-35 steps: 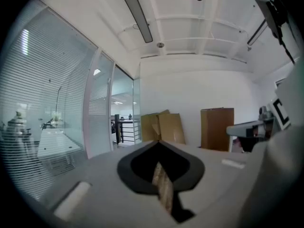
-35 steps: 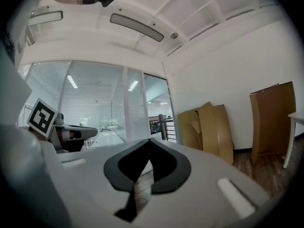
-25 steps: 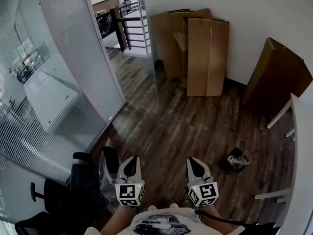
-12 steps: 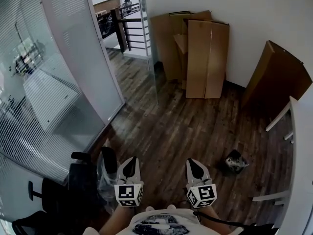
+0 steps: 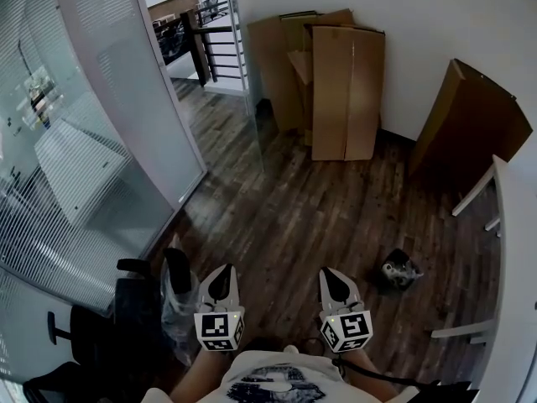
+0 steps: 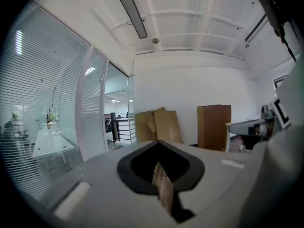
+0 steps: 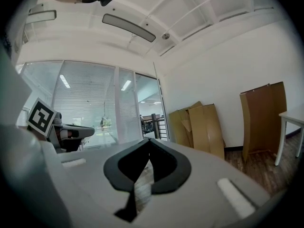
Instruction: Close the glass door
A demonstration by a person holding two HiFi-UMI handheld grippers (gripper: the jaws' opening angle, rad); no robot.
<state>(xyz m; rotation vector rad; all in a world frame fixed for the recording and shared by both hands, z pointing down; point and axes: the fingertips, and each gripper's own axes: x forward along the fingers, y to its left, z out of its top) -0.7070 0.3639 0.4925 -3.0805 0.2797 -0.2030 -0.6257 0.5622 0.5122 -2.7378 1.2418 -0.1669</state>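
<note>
1. Low in the head view, side by side above a dark wooden floor [image 5: 319, 217]: left claw [image 5: 221, 280] and right claw [image 5: 333, 280], both pointing forward into the room.
2. Left claw with jaws pressed together, nothing between them; right claw likewise closed and empty.
3. Ahead and to the left, well apart from both claws: the glass door [image 5: 248, 91], standing open into the room and seen nearly edge-on beside the doorway.
4. Left of the doorway, a frosted glass partition [image 5: 143, 116] with striped panes.
5. Against the white far wall, flattened cardboard sheets [image 5: 340, 82] leaning upright just beside the door; farther right, a brown board [image 5: 470, 124] leaning too.
6. Near the left claw, a black office chair [image 5: 134, 305]; near the right claw, a small dark object [image 5: 398, 271] on the floor, too small to identify.
7. Along the right edge, a white worktop [image 5: 508, 250].
</note>
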